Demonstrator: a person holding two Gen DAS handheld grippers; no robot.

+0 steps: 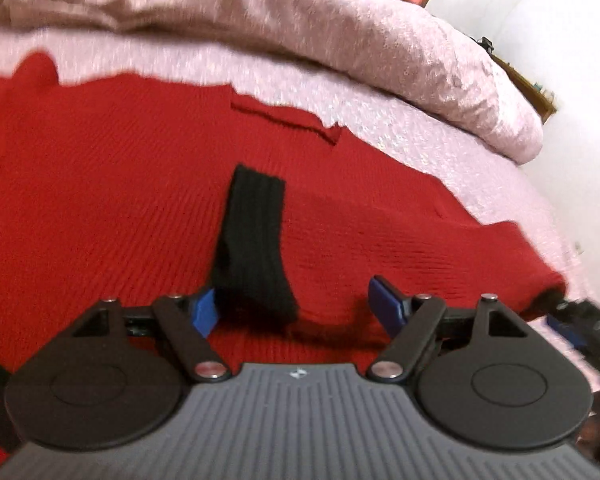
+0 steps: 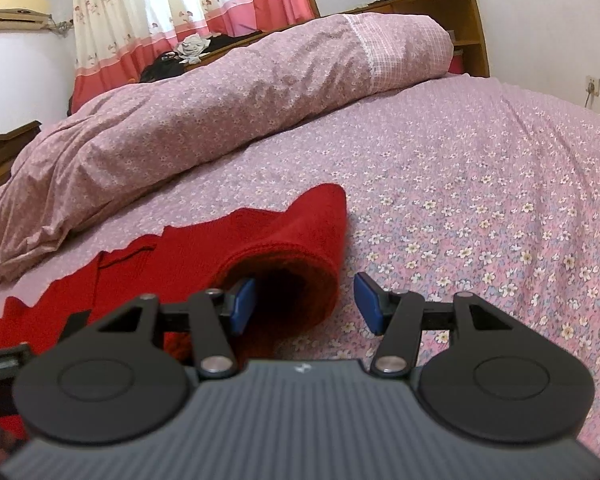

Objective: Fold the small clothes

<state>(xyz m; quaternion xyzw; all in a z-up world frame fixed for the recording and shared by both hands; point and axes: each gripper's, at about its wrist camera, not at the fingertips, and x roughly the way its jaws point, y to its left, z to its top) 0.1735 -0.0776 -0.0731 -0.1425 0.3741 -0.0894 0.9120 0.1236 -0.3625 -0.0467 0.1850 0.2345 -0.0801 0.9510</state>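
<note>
My left gripper (image 1: 296, 306) hangs apart over the black sock (image 1: 252, 240) on the red sweater (image 1: 100, 184). My right gripper (image 2: 304, 306) stands apart at the sweater's cuff (image 2: 296, 264) (pinching nothing). I'd clear the sock first.

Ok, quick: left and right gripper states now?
Left gripper: open, black sock between the jaws, not pinched.
Right gripper: open, one finger inside red sleeve.

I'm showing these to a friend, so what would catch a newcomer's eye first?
The bright red sweater spread on the flowered bed sheet, with a black sock lying on it by the open left gripper. Next, the red sleeve curled at the right gripper, and the rolled quilt behind.
</note>
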